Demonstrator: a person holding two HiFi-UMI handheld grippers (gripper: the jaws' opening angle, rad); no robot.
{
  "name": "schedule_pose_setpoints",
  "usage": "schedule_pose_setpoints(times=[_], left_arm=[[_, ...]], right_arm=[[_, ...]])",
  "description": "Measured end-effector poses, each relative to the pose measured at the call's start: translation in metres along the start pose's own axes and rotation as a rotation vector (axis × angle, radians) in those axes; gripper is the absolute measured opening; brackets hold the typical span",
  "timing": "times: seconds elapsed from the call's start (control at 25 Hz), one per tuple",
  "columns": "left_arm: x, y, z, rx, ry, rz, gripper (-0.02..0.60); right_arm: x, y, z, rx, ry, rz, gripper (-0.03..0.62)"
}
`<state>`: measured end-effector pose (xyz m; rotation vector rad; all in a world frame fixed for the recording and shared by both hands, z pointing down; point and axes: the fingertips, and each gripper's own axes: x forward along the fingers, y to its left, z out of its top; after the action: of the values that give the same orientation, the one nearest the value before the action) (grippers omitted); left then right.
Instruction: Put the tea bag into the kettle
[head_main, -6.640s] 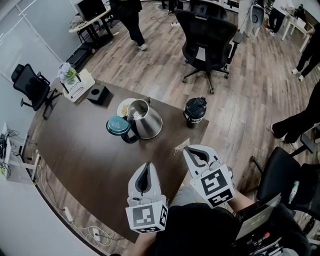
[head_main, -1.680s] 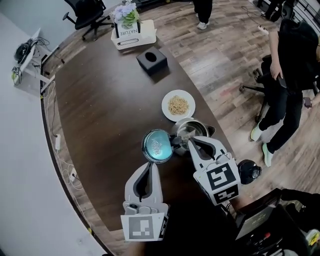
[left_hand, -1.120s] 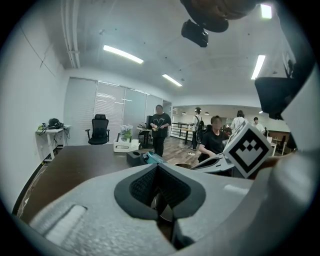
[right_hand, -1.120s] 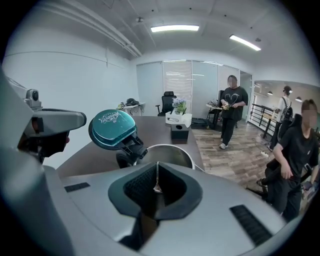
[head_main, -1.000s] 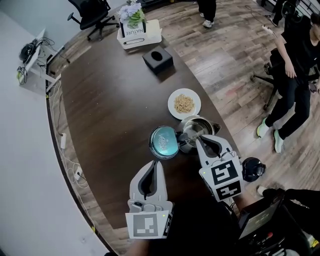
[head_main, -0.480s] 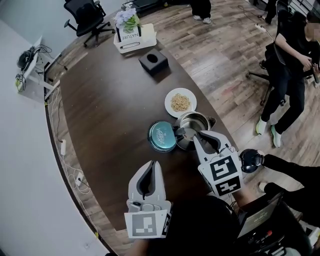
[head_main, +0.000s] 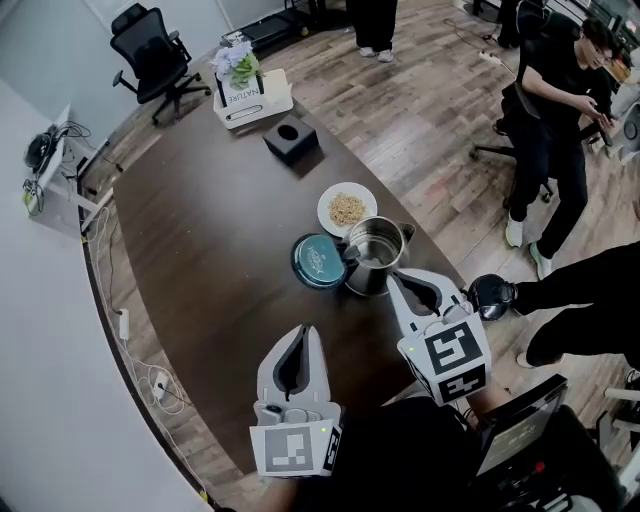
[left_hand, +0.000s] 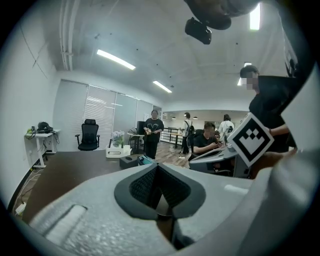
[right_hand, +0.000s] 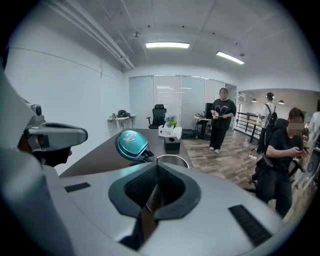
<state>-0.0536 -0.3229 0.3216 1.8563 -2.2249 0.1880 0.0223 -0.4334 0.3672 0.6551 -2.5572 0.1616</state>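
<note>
Right tool (head_main: 398, 284) is clamped on a thin tan strip, which I read as the tea bag (right_hand: 148, 206). Its tip sits just beside the kettle (head_main: 366, 280) rim, on the person's side. Lid (head_main: 318, 262) stands open, so the mouth is clear. Bag is edge-on, long axis along the jaw seam, aimed at the kettle. Left tool (head_main: 298, 335) is closed on nothing, well back from the kettle, probably to stay clear.

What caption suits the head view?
Right tongs hold the tea bag at the open kettle; left tongs idle.
</note>
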Motion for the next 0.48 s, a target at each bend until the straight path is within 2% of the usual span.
schedule_pose_setpoints(times=[0.48], left_arm=[[-0.030,-0.010,-0.004,0.010,-0.050,-0.145,0.005]], right_arm=[[-0.057,0.036,-0.013,0.024,-0.022,-0.109,0.009]])
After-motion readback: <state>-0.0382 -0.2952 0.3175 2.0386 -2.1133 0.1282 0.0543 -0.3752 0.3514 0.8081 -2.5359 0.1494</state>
